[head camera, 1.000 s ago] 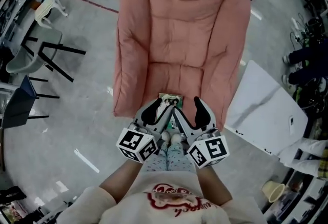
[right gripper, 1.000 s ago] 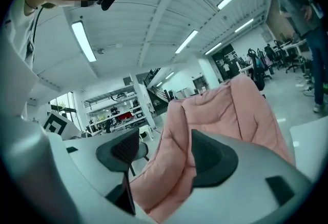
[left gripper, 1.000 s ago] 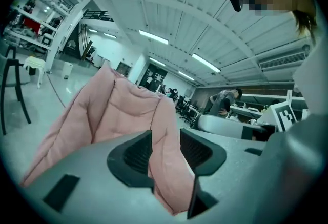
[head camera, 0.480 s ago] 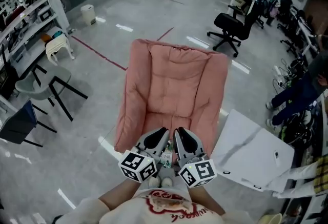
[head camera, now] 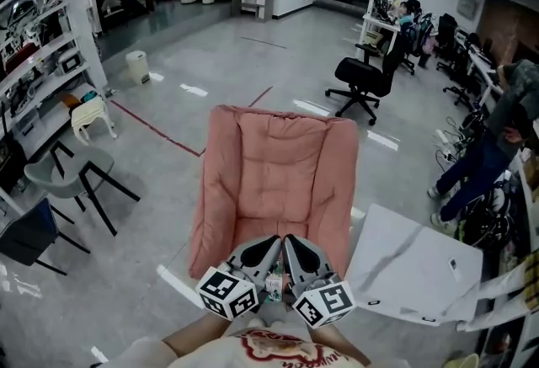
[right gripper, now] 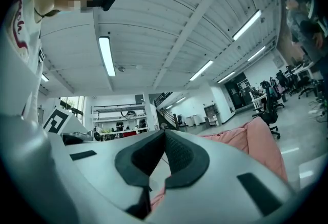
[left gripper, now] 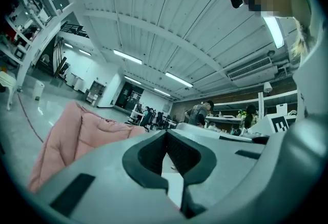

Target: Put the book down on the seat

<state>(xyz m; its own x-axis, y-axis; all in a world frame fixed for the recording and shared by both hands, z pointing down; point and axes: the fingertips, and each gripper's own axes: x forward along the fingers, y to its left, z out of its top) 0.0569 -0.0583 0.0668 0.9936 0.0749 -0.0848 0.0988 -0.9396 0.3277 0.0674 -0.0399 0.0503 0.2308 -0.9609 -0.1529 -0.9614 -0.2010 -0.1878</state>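
Lowering calls for both grippers to tip forward and down together, since both now point up toward the ceiling and are carried close to the person's chest.

Left gripper (head camera: 264,247): the jaws are drawn in until the tips meet. A pale flat strip shows in the gap behind the tips, judged to be the book's edge under clamp.

The book (head camera: 274,282) sits between the 2 grippers, just behind their jaw tips. It is clear of the seat (head camera: 274,210), which lies ahead of and below the jaws.

Right gripper (head camera: 297,247): the jaws are likewise closed tip to tip. A pale strip shows in the gap behind them, judged to be the book's other edge.

Recommended: carry the book level out over the cushion and bring it to rest flat. Part both sets of jaws only once it is supported. Releasing 1 side early risks a swing or a drop.

Book as seen: small, thin and pale, with green on the cover. Little else can be made out.
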